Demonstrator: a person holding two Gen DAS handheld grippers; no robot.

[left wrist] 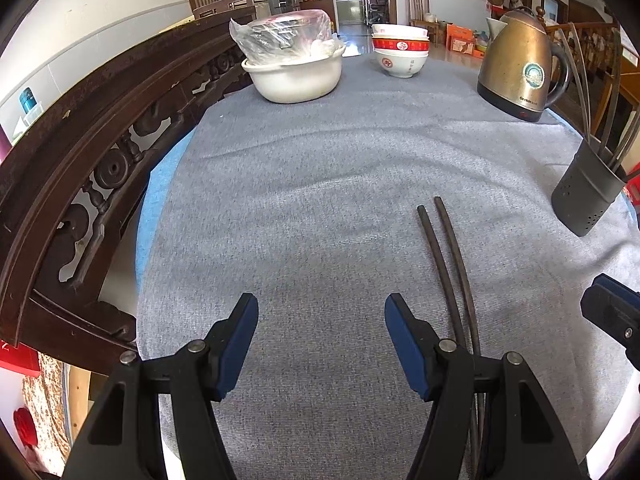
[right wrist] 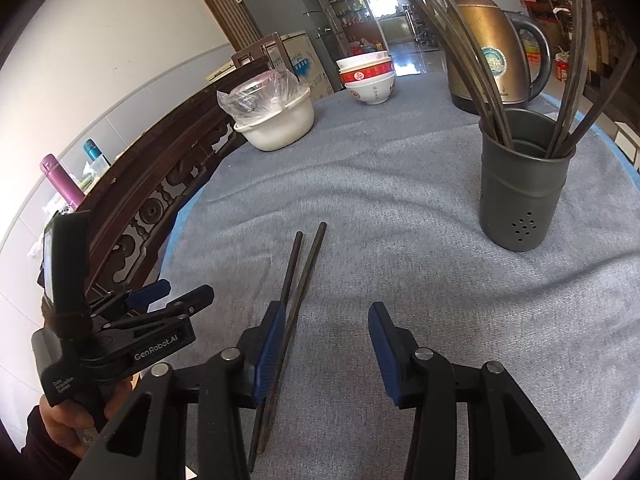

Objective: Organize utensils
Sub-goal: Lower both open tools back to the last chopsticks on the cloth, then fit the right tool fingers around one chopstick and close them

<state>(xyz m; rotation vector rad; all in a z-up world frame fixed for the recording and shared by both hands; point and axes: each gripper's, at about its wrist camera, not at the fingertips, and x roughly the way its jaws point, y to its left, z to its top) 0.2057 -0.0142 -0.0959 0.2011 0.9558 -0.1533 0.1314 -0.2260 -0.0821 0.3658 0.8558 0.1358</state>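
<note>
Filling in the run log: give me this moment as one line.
left tongs open, empty | right tongs open, empty | chopstick pair flat on cloth | holder upright with chopsticks inside | stage: pre-grasp

Two chopsticks lie side by side on the cloth-covered counter, left of the holder with more chopsticks standing in it. Behind stand a kettle, stacked bowls and, farther left, a basin.
</note>
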